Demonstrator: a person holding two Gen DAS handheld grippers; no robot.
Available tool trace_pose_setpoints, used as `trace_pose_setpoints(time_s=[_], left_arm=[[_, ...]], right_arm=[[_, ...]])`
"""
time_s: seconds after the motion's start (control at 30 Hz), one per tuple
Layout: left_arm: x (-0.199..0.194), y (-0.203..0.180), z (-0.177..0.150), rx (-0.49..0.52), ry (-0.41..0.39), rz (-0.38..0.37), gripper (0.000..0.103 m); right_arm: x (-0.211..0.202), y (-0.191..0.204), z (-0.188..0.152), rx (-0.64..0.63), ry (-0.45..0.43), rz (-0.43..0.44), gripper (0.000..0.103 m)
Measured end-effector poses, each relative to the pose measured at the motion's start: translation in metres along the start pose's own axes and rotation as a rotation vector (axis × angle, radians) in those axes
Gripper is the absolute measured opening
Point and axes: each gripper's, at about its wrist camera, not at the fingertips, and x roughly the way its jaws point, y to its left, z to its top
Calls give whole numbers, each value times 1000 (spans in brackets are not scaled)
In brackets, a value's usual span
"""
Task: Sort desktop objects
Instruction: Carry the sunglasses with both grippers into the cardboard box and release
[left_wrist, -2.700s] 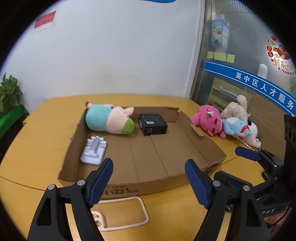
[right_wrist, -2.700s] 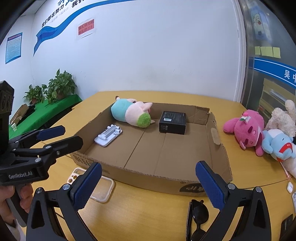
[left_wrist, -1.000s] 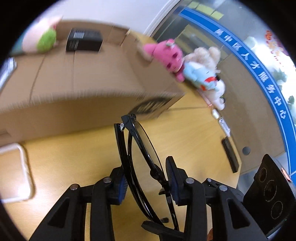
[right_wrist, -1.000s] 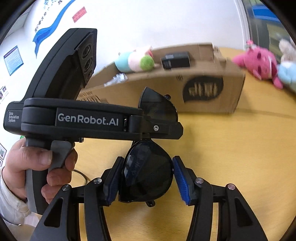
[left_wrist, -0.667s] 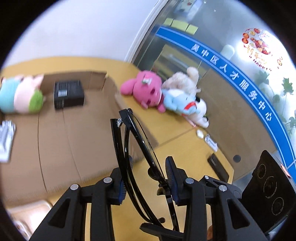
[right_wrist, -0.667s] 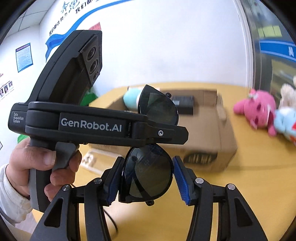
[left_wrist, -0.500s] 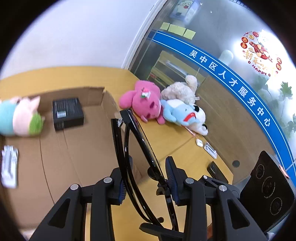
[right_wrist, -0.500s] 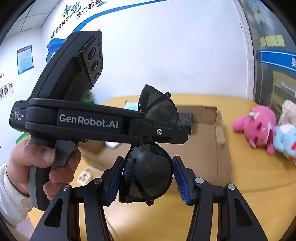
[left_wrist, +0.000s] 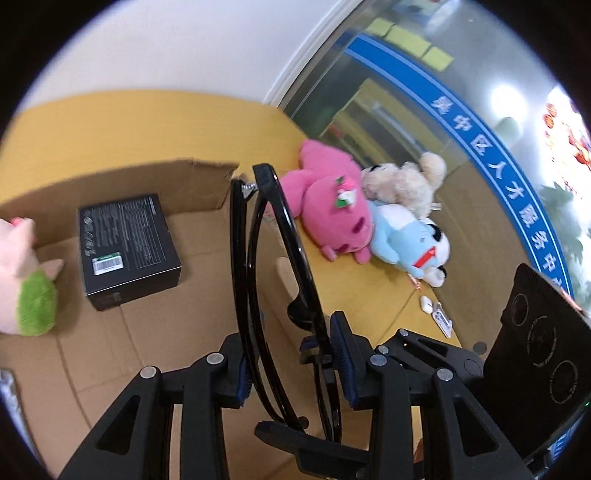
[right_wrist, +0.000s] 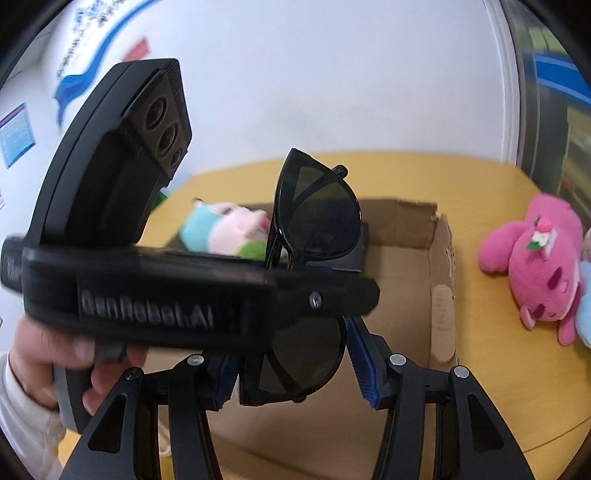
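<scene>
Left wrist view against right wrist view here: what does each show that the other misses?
Only the left wrist view shows the beige plush, the small white items on the table and the black box's label. Only the right wrist view shows the hand gripping the left gripper's handle and the wall posters. Both show the sunglasses, cardboard tray and pink plush.

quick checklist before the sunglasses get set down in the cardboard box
1. Left gripper grip on sunglasses: ok, frame clamped between the fingers.
2. Right gripper grip: ok, blue pads press on the lower lens.
3. Sunglasses folded: ok, temples lie against the frame.
4. Free spot in cardboard box: ok, bare floor right of the black box.
5. Pig plush out of the way: ok, at the far left.
6. Height above box floor: cannot tell.
</scene>
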Motion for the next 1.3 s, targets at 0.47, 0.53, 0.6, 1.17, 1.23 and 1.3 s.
trace_pose_setpoints(time_s=[0.47, 0.53, 0.6, 1.17, 1.23, 1.3], left_arm=[[91, 54, -3, -178, 208, -24, 36], [94, 57, -4, -191, 221, -15, 40], [95, 58, -5, -189, 236, 13, 47], [-49, 48, -42, -100, -74, 201, 49], [-89, 35, -60, -37, -162, 303, 49], [-124, 16, -83, 42, -253, 450, 59]], right_arm=[[96, -59, -6, 195, 353, -113, 51], [99, -63, -6, 214, 376, -129, 51], [104, -67, -6, 220, 412, -156, 51], [70, -45, -11, 167, 352, -123, 80], [53, -38, -12, 100, 300, -175, 92], [28, -25, -16, 25, 232, -225, 96]])
